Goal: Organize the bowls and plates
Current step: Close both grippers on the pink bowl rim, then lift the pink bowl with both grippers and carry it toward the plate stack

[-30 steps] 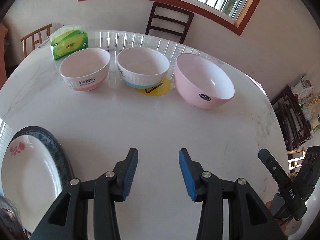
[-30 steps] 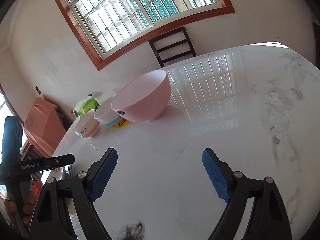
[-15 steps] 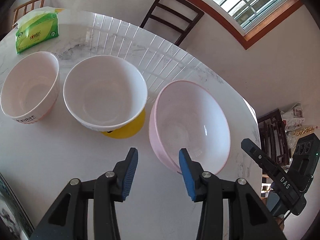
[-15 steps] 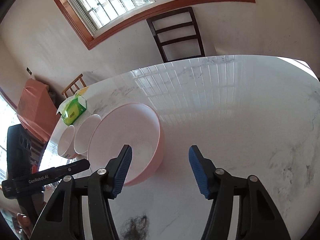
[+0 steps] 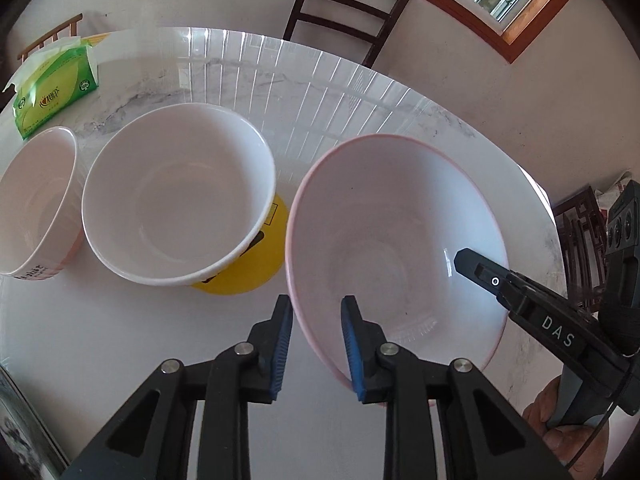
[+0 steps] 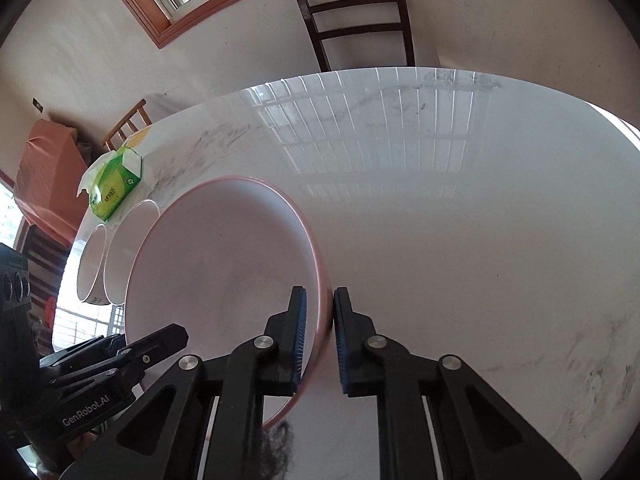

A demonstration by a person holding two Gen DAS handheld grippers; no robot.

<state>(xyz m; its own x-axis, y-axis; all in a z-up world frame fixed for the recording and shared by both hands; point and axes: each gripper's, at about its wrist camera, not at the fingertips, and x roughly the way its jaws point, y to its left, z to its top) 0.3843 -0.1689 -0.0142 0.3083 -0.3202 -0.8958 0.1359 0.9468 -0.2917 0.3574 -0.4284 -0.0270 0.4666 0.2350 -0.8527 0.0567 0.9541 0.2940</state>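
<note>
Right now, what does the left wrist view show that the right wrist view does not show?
Only the left wrist view shows the yellow disc under the white bowl, the lettering on the small bowl, and the left gripper straddling the near rim of the pink bowl, jaws just closing.

Only the right wrist view shows the right gripper shut on the pink bowl's rim, and the orange-covered furniture.

Both show the three bowls, the green tissue pack, the marble table and the dark chair.
</note>
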